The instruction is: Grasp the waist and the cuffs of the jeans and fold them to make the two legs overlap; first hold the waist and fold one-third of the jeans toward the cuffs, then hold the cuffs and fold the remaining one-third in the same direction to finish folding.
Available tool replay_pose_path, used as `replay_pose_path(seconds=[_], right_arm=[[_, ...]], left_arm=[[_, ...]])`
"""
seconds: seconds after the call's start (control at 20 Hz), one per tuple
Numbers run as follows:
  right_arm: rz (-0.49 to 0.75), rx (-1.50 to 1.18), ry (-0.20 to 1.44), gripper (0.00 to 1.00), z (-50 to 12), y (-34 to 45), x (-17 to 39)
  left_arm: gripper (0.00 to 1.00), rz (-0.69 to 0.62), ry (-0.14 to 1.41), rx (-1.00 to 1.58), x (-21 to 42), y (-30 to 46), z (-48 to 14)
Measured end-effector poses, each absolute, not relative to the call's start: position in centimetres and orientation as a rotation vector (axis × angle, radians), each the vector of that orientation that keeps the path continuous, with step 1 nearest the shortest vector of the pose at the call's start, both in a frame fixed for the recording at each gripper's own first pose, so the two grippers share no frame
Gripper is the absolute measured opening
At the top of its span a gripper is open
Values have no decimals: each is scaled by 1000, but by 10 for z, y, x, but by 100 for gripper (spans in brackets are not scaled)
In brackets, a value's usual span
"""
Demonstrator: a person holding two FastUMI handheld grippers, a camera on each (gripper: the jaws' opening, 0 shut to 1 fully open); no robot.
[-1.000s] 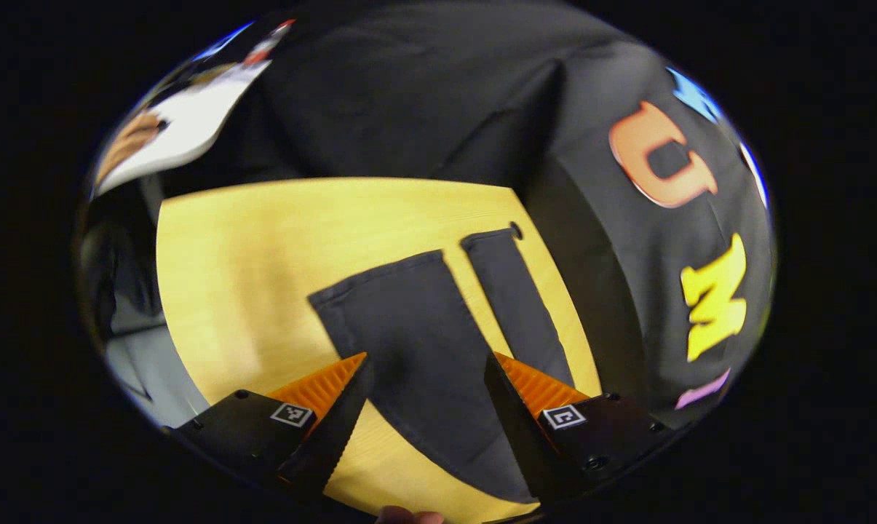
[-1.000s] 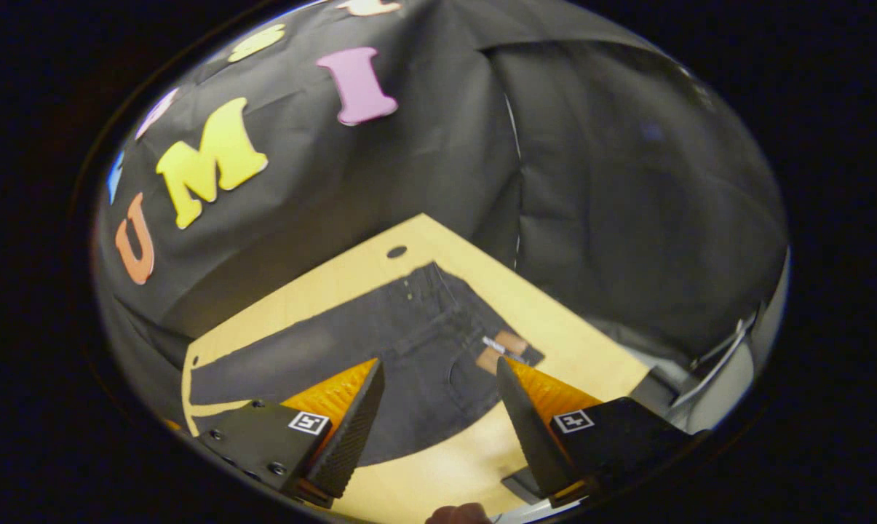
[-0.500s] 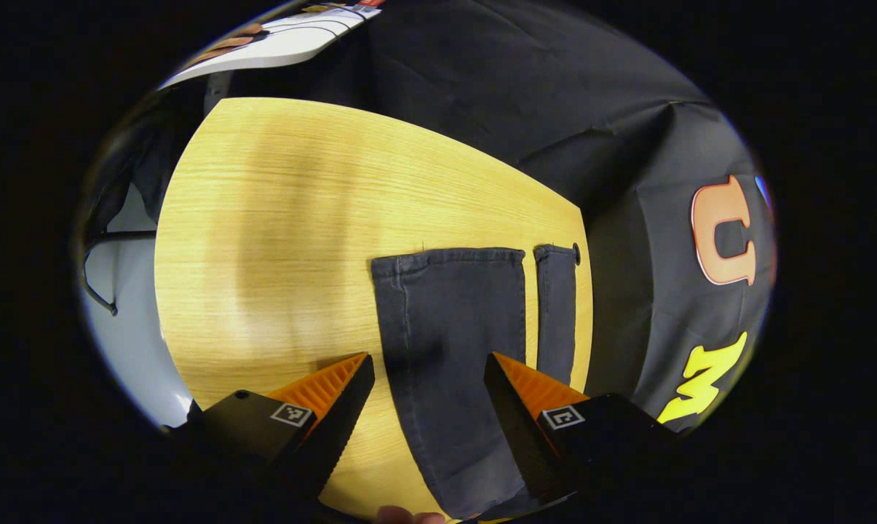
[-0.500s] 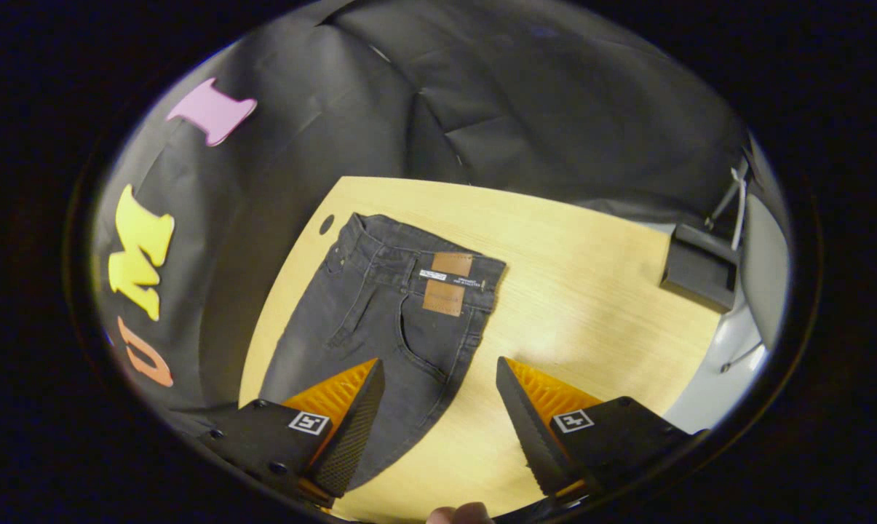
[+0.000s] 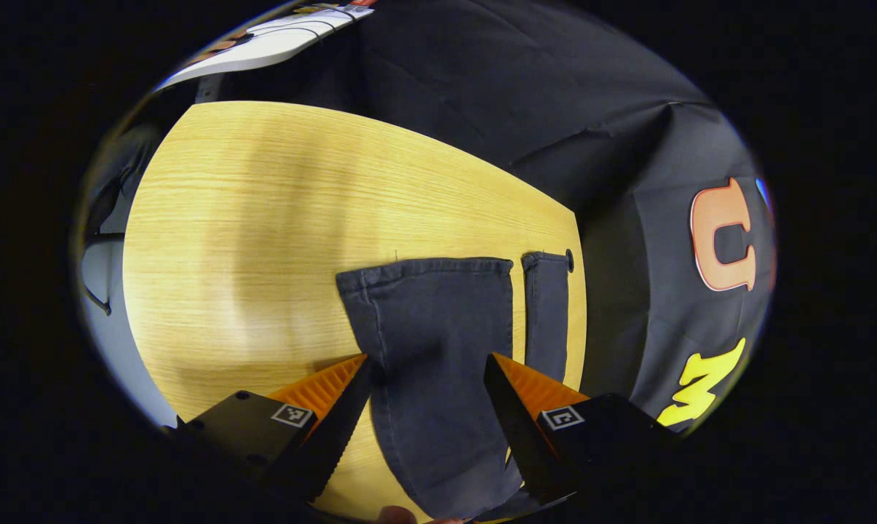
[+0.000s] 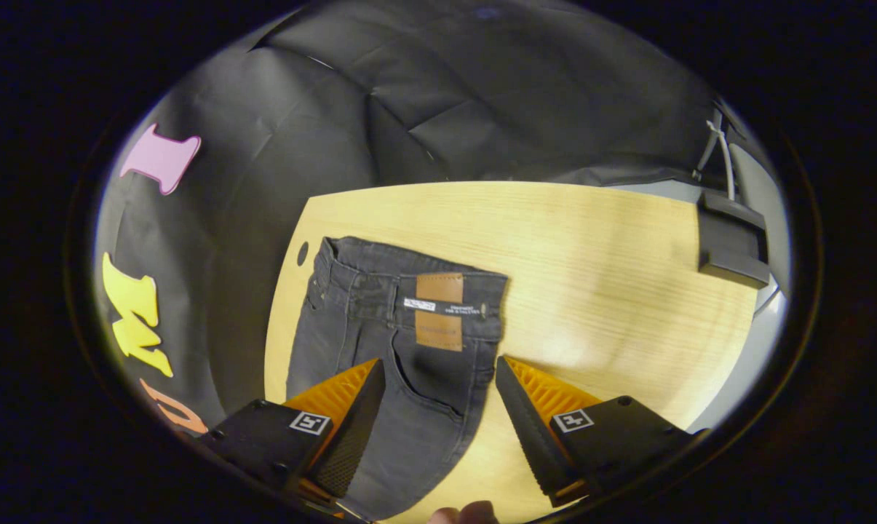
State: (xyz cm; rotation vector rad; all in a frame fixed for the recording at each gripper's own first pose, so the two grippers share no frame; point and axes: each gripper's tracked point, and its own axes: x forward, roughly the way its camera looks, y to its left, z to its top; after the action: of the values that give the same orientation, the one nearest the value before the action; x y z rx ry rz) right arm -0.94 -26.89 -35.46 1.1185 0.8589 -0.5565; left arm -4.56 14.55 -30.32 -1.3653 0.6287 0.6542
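While both hand-held grippers hang wide open, dark jeans (image 6: 380, 342) lie flat on the tabletop (image 6: 591, 276).
Left hand-held gripper (image 5: 427, 393) above cuffs (image 5: 427, 268); right hand-held gripper (image 6: 439, 397) above waist, whose tan patch (image 6: 439, 309) has unreadable print.

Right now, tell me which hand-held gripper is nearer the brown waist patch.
Right. The right hand-held gripper hovers open over the waist end, just short of the brown patch; the left hand-held gripper hovers open over the cuffs.

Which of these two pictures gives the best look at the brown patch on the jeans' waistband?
The right gripper view: the brown patch sits on the waistband, facing the camera beyond the open right gripper. The left gripper view shows the jeans' leg ends instead.
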Motion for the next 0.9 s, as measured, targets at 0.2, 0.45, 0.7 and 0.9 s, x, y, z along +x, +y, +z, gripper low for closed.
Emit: replay_pose_path(seconds=[0.2,0.45,0.7,0.9], right_arm=[[-593,1105,874,98,-356,-267,-6],[-717,1018,961,65,-369,-270,-11],[-812,860,1072,30,-374,-278,-18],[-783,818,1080,9,-376,-283,-20]], left_arm=[[95,640,657,-1353,-34,144,-307],[65,666,723,-1347,-33,141,-318],[24,686,783,-1344,-35,142,-327],[0,665,747,-1404,-35,143,-327]])
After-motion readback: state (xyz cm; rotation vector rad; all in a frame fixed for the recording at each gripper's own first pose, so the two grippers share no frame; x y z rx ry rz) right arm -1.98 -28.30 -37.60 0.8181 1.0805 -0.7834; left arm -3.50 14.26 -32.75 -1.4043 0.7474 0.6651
